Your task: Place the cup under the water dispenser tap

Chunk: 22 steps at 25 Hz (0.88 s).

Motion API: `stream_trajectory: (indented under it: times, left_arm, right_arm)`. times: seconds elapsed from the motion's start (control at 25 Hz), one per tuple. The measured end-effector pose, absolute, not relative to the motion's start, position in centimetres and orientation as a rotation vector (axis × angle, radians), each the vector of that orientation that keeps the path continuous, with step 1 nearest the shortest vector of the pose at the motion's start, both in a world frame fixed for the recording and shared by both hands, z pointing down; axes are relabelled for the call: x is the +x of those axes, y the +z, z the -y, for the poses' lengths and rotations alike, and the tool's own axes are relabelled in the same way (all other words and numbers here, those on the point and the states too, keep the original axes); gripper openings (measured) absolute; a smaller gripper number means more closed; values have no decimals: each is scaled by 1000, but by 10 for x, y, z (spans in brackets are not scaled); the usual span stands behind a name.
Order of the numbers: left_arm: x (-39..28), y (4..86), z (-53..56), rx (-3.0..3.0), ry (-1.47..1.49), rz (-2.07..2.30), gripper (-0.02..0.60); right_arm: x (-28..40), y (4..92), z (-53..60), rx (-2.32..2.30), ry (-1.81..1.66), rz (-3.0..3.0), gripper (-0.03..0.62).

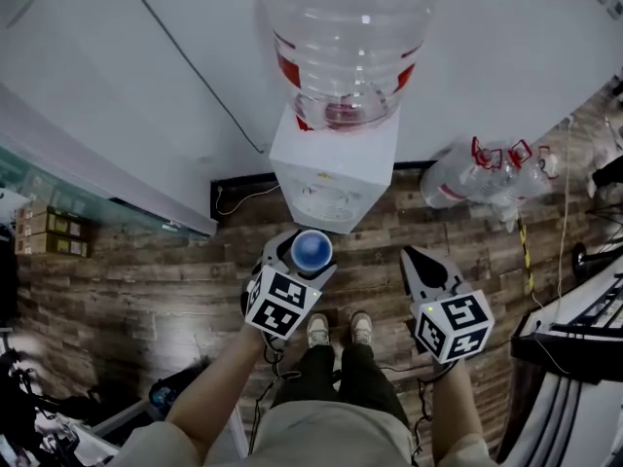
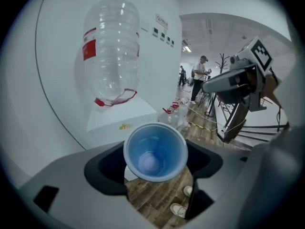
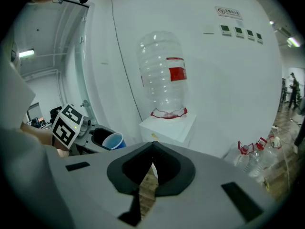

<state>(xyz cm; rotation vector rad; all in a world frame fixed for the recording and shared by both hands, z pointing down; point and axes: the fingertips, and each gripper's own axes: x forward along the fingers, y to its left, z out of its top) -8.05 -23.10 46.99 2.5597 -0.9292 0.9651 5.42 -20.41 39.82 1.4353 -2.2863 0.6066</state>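
My left gripper [image 1: 304, 261] has its jaws pressed on the sides of the blue cup [image 1: 311, 249]. The cup sits upright between them with its mouth up. I judge that grip deliberate: it leaves the base free to set down and the opening ready to catch water. The cup hangs just in front of the water dispenser [image 1: 329, 159], below the upturned bottle [image 1: 346, 37]. I cannot make out the tap itself.

My right gripper [image 3: 152, 149] has its jaws closed tip to tip on nothing. It is parked off to the right, probably to keep the dispenser's front clear. Both forearms reach forward side by side, and both grippers tilt downward towards the cabinet.
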Motion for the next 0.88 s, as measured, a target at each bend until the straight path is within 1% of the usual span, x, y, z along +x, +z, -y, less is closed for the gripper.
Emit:
stream_trajectory:
  times: [0.4,0.64,0.88]
  left_arm:
    - [-54,582,284,2452,1000,957,368]
    - [-50,666,311,2356,1048,982,370]
    - [-42,729,334,2317,1063,982,370]
  right_arm:
    - [70,492,247,1334,673,2259,6]
    - [73,547,269,1280,697,2271,6]
    - [75,598,286,1234,717,2278,6]
